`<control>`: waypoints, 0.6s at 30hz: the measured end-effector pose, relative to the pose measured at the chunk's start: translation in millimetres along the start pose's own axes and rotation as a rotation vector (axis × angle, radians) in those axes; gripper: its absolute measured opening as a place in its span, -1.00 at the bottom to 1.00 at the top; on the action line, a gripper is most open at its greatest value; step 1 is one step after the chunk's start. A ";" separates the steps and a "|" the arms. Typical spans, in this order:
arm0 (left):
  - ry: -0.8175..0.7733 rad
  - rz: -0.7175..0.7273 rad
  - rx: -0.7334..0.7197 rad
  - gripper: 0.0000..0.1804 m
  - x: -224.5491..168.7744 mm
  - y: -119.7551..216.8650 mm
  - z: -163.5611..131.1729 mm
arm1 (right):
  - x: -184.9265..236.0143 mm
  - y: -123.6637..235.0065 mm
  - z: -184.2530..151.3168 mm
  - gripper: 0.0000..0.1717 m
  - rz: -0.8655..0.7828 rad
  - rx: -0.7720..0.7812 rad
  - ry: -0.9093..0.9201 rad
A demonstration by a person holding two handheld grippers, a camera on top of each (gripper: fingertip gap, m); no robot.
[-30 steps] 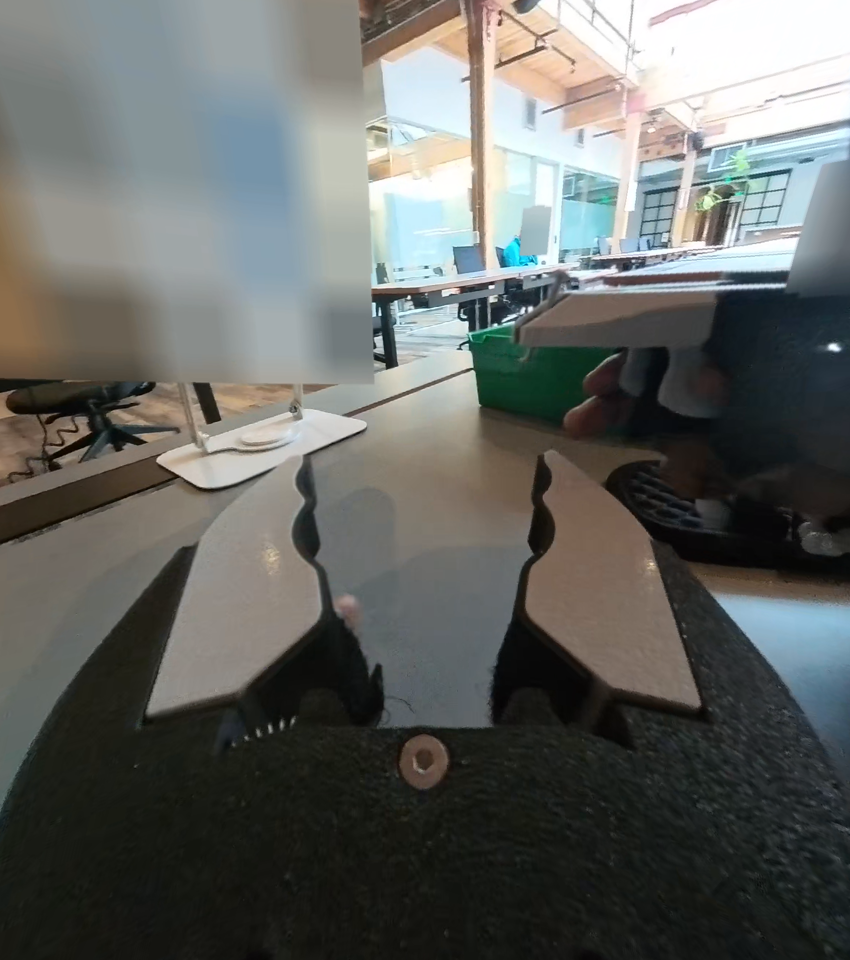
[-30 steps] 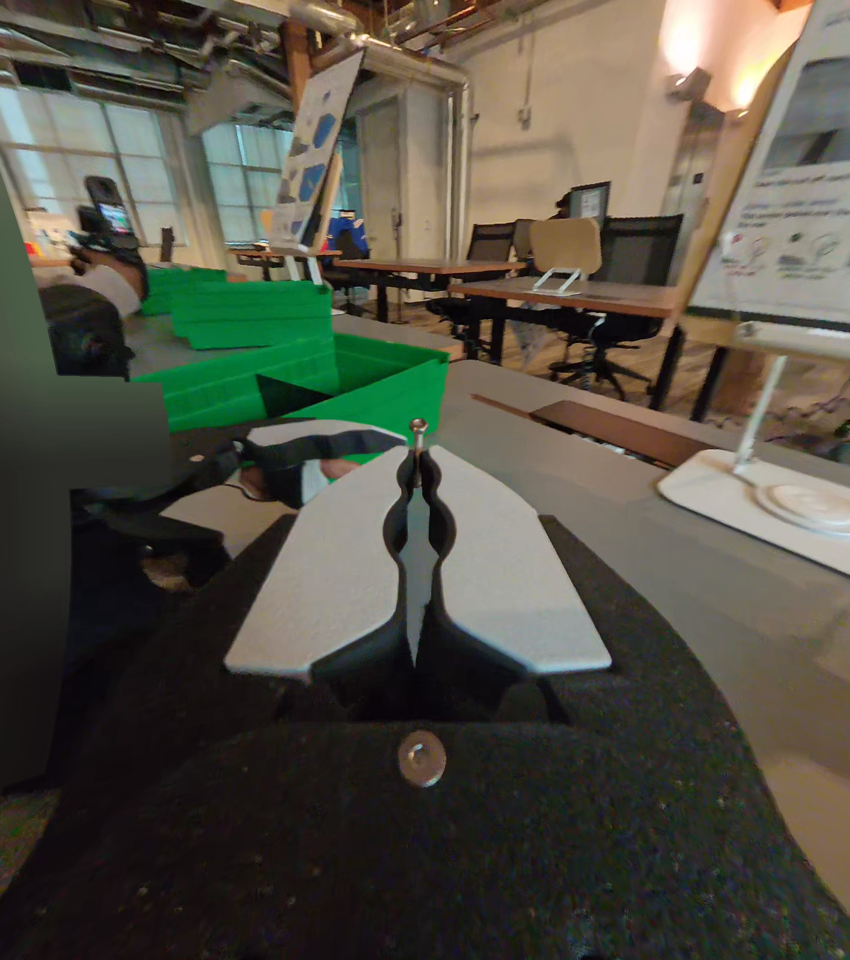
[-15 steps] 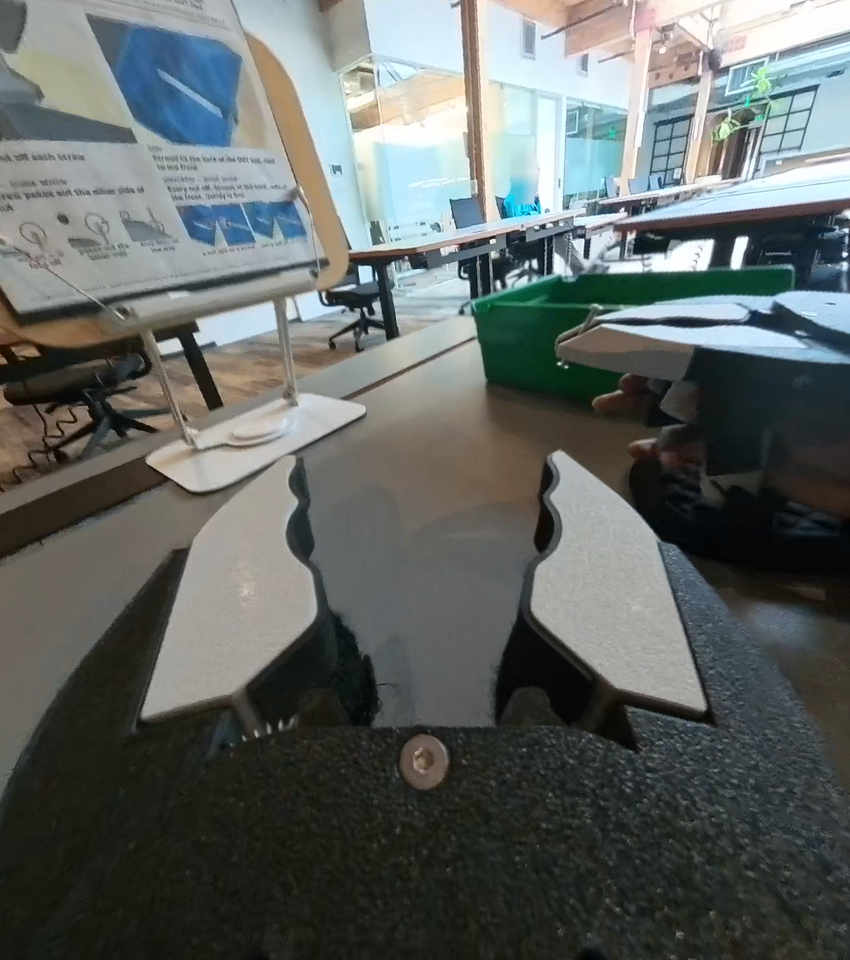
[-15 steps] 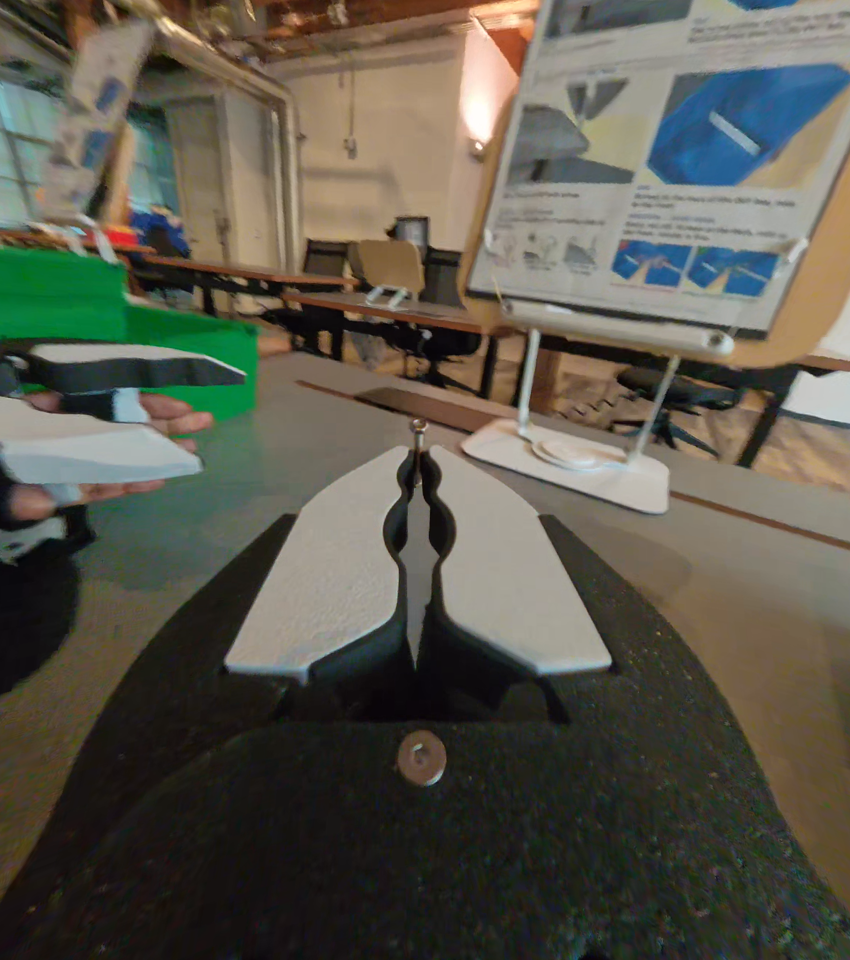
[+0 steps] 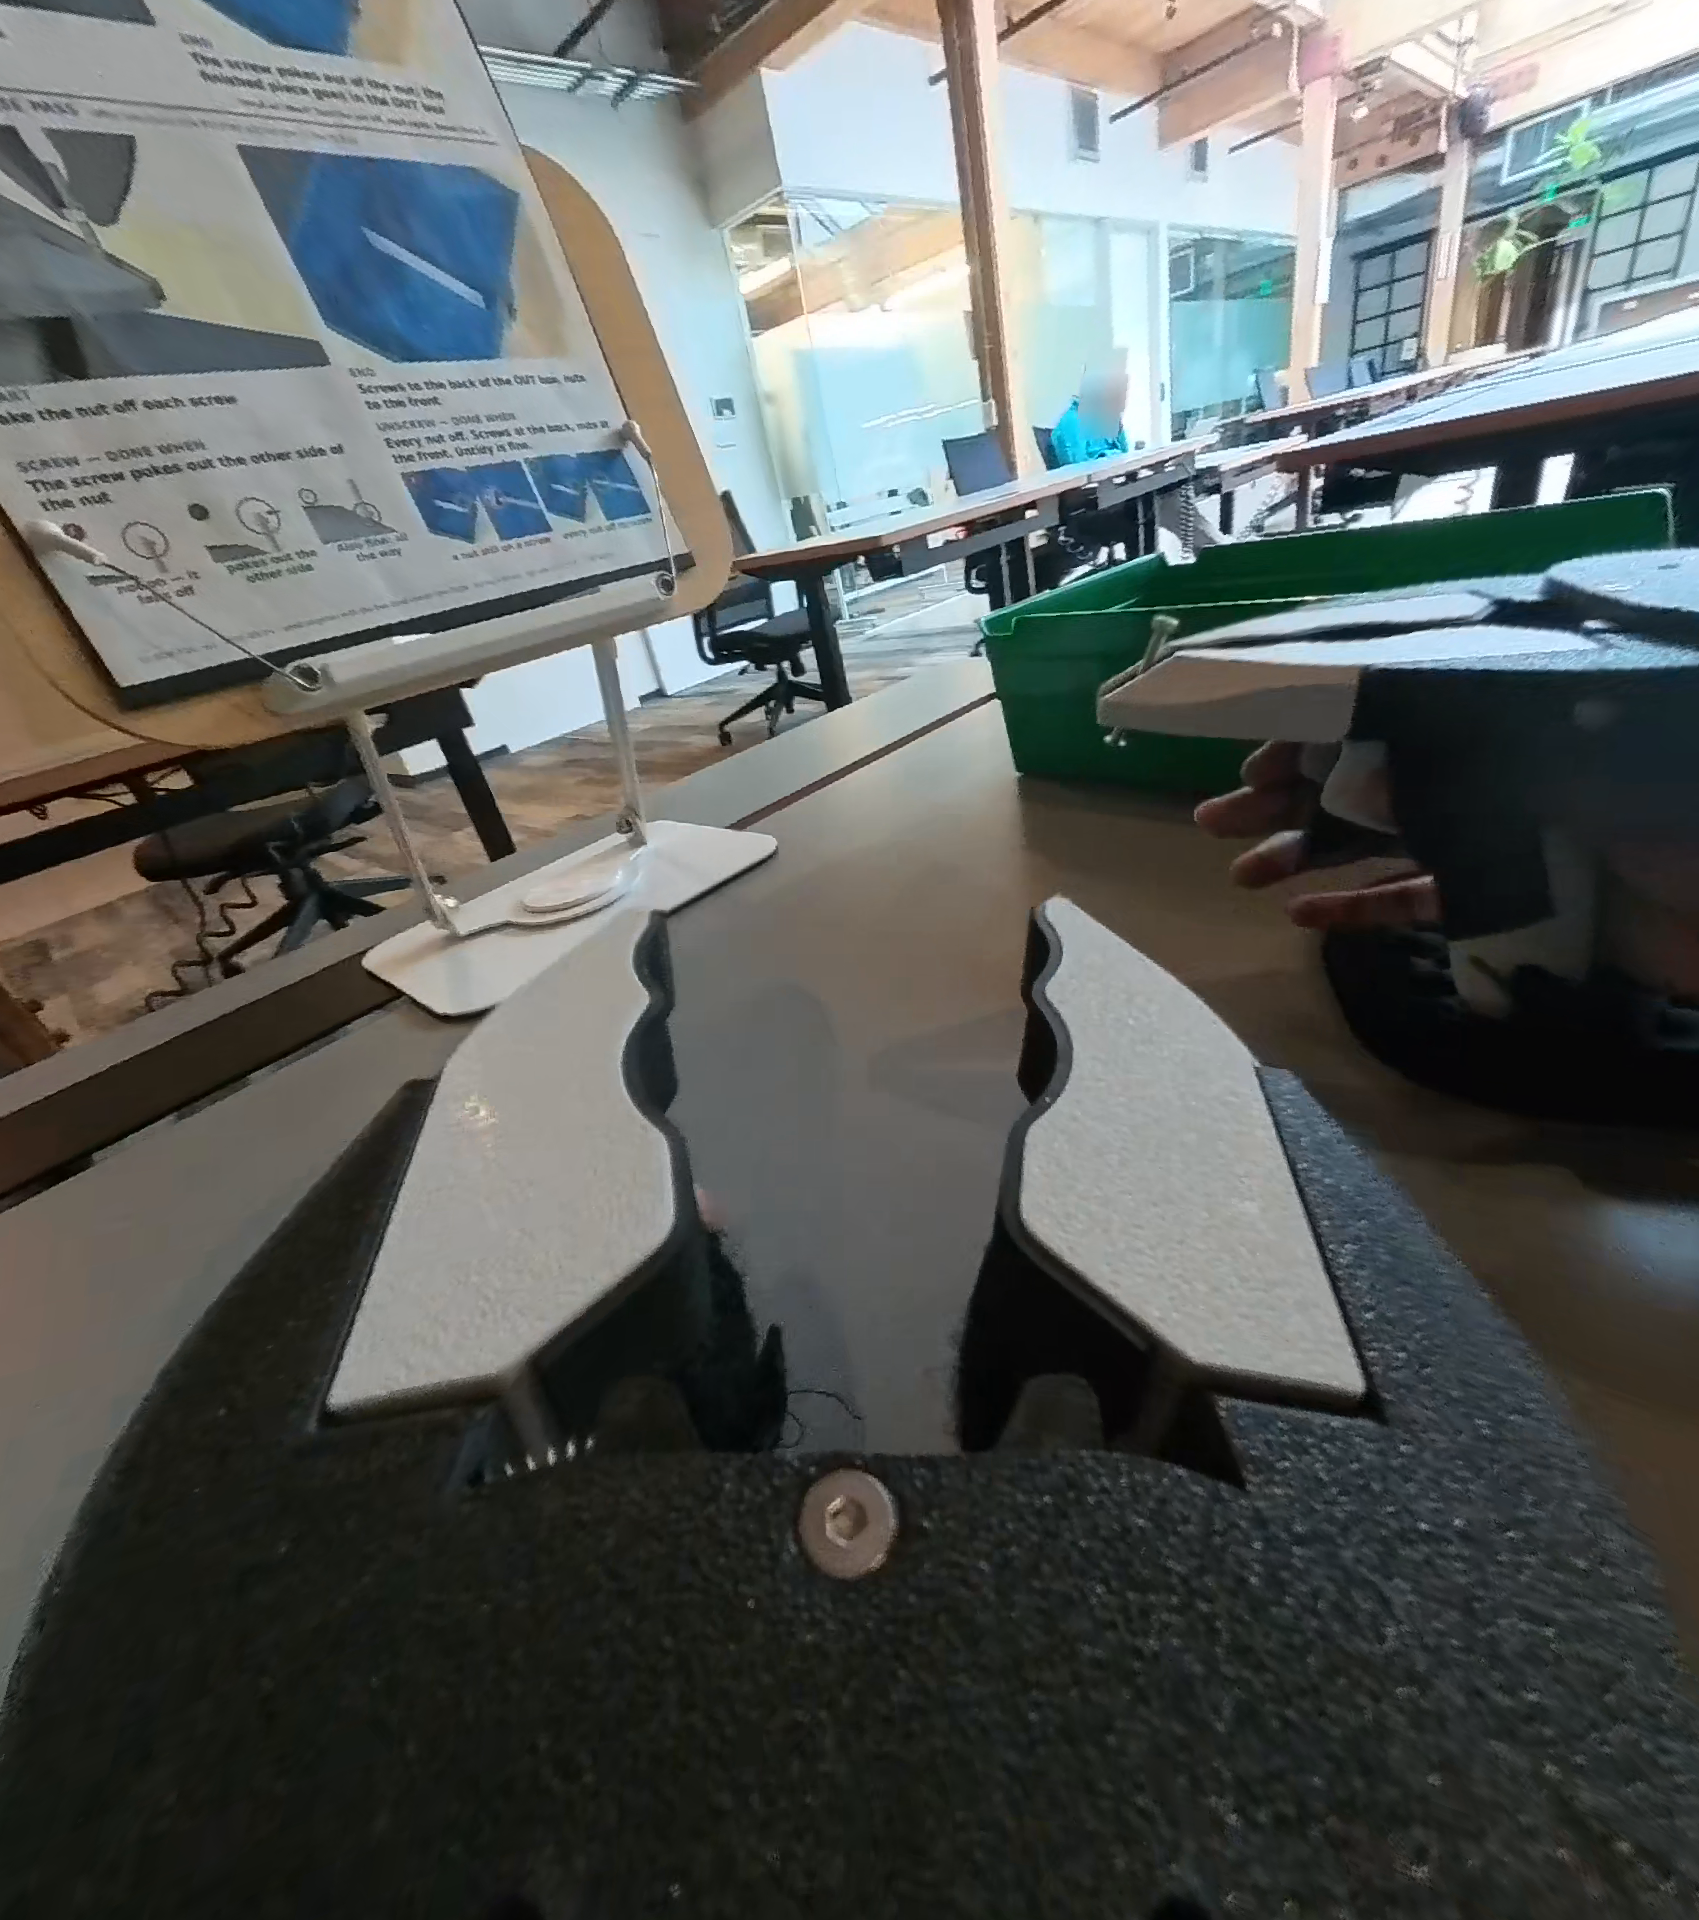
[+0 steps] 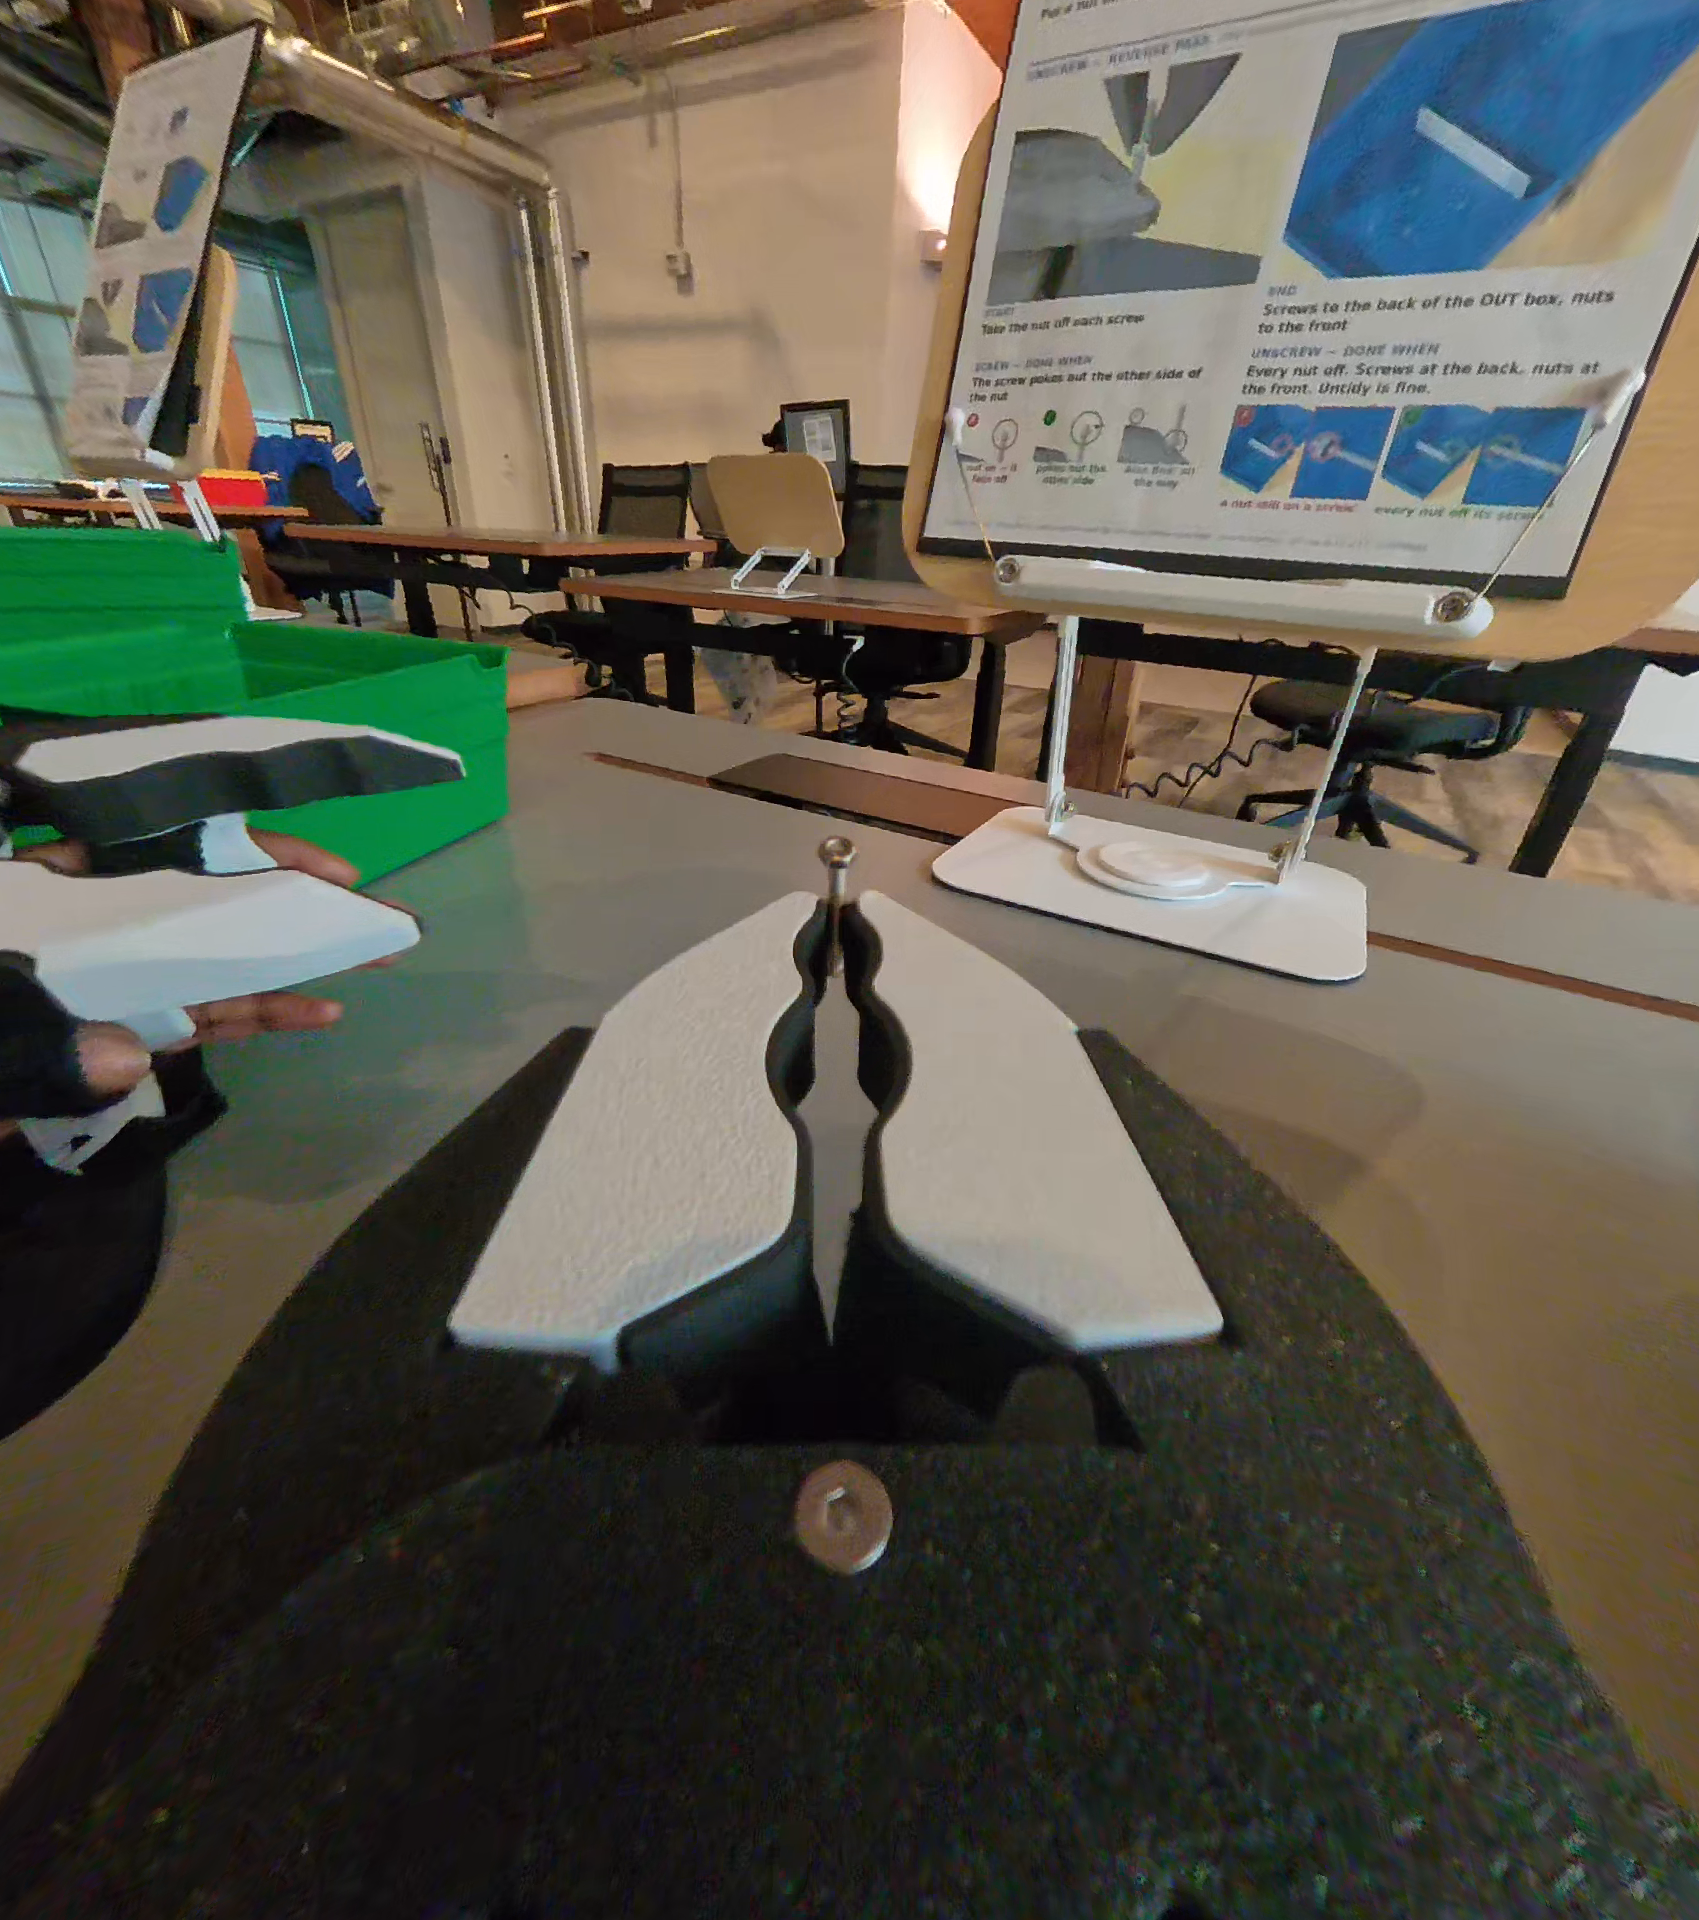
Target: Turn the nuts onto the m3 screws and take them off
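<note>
At the left of the grey table (image 6: 1447,1195), a person's hand holds the left gripper (image 5: 840,935) low over the surface, its two white fingers (image 5: 533,1164) spread wide with only bare tabletop between them; it grasps nothing. Behind it sits a green bin (image 6: 377,717). To the right, the right gripper (image 6: 837,914) is clenched on a small silver screw (image 6: 836,883), pinched at the fingertips. From the left side, the screw (image 5: 1141,675) shows crossing the fingertips, slightly tilted, one end above and one below. No nut can be made out on it. The left gripper lies off to the screw's left, apart from it, fingertips pointing roughly toward it, so it looks the one free to work on the screw. Farther right stands an instruction board (image 6: 1344,312) on a white stand (image 6: 1157,894).
</note>
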State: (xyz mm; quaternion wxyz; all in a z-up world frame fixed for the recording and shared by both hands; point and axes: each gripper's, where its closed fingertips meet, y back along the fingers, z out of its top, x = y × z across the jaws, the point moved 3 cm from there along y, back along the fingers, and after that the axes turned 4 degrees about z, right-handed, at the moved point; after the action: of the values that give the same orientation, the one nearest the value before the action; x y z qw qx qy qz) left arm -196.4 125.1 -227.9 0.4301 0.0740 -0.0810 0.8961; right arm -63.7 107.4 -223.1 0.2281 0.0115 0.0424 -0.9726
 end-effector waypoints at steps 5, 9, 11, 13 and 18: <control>-0.039 0.019 0.031 -0.35 -1.8 -2.4 -2.3 | 6.1 -1.8 -1.6 -0.99 0.015 0.022 0.051; -0.106 0.088 0.146 -0.49 0.1 -9.3 -13.3 | 6.9 -2.1 -1.9 -0.99 0.015 0.026 0.058; -0.154 0.101 0.205 -0.51 -2.2 -12.8 -19.3 | 6.9 -3.2 -3.6 -0.99 0.017 0.038 0.056; -0.189 0.096 0.244 -0.52 -5.1 -15.1 -23.9 | 7.5 -3.9 -4.6 -0.99 0.014 0.047 0.067; -0.179 0.096 0.241 -0.52 -4.5 -14.3 -23.2 | 8.4 -5.2 -6.6 -0.99 0.015 0.061 0.078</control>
State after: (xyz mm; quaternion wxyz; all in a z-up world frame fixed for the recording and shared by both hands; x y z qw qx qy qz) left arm -183.9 135.4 -250.2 0.3656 0.2007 -0.0142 0.9087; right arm -73.5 108.8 -229.6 0.2330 0.0566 0.0214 -0.9706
